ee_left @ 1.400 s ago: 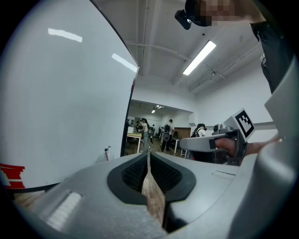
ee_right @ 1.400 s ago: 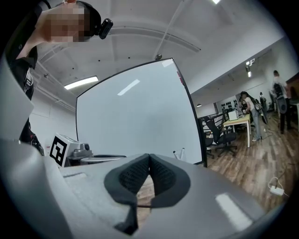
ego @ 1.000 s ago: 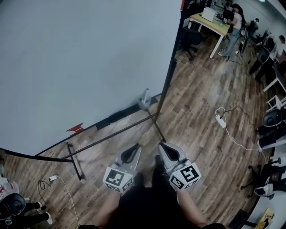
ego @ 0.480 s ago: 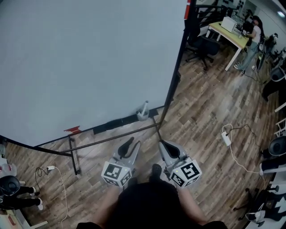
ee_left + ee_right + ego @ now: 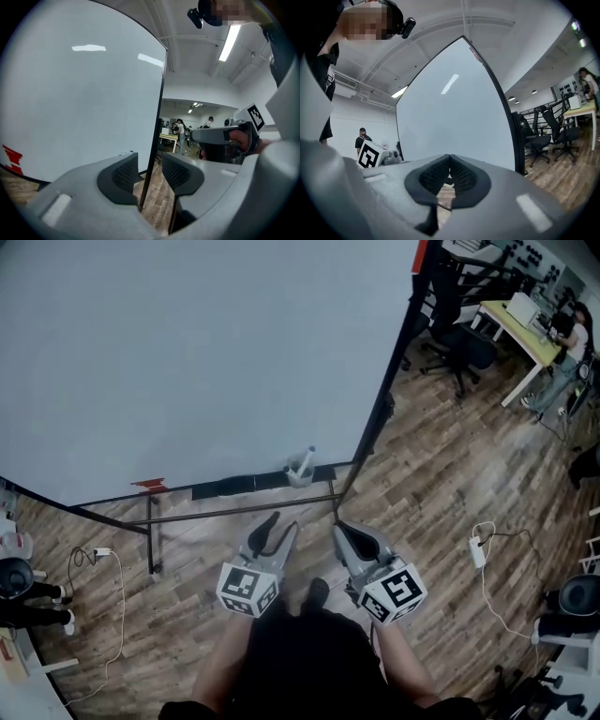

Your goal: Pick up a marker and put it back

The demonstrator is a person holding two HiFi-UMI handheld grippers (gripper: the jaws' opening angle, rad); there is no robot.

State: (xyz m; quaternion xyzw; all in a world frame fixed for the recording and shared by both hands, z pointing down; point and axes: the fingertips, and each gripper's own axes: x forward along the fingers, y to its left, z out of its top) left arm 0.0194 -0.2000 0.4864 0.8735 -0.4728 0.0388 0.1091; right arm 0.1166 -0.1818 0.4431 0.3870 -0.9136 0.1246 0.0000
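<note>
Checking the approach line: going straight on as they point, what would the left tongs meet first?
Probably the whiteboard's black edge post, lined up in the gap of the left tongs, whose jaws are opening with nothing between them; depth is unclear.

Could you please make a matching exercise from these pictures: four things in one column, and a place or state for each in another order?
1 right gripper
2 cup with a marker
3 white power strip
4 black chair

a on the bare floor, right side
b jaws together, nothing held
c on the whiteboard tray
d near the desk, far back

Pairs: 1-b, 2-c, 3-a, 4-d.
</note>
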